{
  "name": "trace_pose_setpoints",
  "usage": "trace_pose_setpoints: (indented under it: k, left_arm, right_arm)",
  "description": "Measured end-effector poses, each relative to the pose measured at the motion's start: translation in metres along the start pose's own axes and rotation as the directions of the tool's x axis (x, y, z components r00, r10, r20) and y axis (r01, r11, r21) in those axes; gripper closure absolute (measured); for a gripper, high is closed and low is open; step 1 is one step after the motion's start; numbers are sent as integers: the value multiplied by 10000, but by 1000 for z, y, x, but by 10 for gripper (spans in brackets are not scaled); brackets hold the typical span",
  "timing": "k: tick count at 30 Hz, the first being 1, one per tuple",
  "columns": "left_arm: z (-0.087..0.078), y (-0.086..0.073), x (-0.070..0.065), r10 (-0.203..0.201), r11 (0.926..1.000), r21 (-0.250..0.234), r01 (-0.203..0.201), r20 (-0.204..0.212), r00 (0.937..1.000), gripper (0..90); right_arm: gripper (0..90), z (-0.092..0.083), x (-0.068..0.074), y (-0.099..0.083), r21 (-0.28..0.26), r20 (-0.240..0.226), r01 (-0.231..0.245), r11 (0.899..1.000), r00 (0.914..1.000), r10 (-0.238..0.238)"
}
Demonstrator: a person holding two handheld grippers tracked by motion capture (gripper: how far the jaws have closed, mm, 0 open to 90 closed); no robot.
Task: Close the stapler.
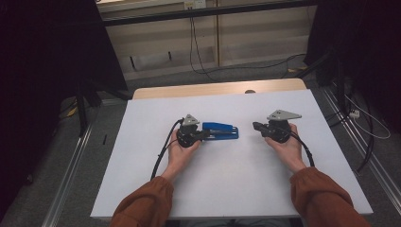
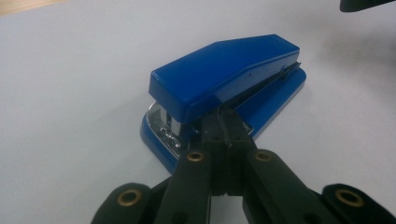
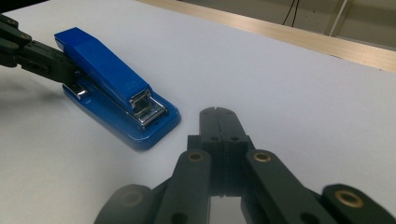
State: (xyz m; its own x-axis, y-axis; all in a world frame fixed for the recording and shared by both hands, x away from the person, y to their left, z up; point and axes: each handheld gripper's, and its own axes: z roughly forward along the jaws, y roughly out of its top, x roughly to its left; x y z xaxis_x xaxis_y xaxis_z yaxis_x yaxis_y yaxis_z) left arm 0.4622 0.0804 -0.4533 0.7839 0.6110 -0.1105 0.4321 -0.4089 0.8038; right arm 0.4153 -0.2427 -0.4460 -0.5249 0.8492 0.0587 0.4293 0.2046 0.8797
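Observation:
A blue stapler (image 1: 221, 130) lies flat on the white table top (image 1: 236, 184), lengthwise left to right. My left gripper (image 1: 204, 134) is shut, and its joined tips rest against the stapler's left end. In the left gripper view those tips (image 2: 225, 122) sit in the gap between the stapler's (image 2: 224, 74) top arm and its base. My right gripper (image 1: 256, 126) is shut with nothing in it. It points left and stands a short way off the stapler's right end. In the right gripper view its tips (image 3: 218, 113) are apart from the stapler (image 3: 116, 88), with the left gripper (image 3: 32, 53) beyond.
A wooden strip (image 1: 213, 89) runs along the table's far edge. Cables (image 1: 198, 52) trail over the grey floor behind it. Dark curtains (image 1: 42, 56) hang at both sides. Metal rails (image 1: 75, 156) run along the floor beside the table.

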Motion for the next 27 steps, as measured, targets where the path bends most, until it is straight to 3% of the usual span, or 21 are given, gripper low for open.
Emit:
trace_pose_setpoints:
  k: [3,9,14,15,17,18,24,27]
  left_arm:
    - [-1,0,-2,-56,10000,50,56,0,10000,869]
    - [-7,-1,-5,205,9998,3,-205,74,9998,841]
    - [-15,0,-7,168,9996,-244,-167,48,9998,773]
    - [-17,1,-7,309,9994,-152,-309,3,9995,769]
    - [-19,1,-9,128,9996,-265,-127,32,9999,733]
    - [-20,2,-9,260,9992,-287,-262,-77,9996,725]
    - [-22,0,-12,235,9987,-441,-255,-464,9986,565]
    - [-24,-1,-9,-7,9984,-572,-42,-844,9964,372]
  right_arm:
    - [899,-2,0,0,-18,-16,-28,10000,10000,28]
    - [851,-7,-5,-1,-174,50,-123,9998,9999,124]
    - [755,-9,-7,-2,-234,-19,-315,9992,9995,314]
    - [749,-9,-7,-2,-228,-58,-361,9991,9993,360]
    - [730,-10,-7,-3,-265,-183,-356,9990,9992,351]
    - [694,-10,-7,-4,-273,-197,-405,9988,9990,400]
    - [478,-12,-4,-3,-286,-121,-449,9986,9989,446]
    - [406,-15,-4,-1,-442,-144,-503,9978,9987,497]
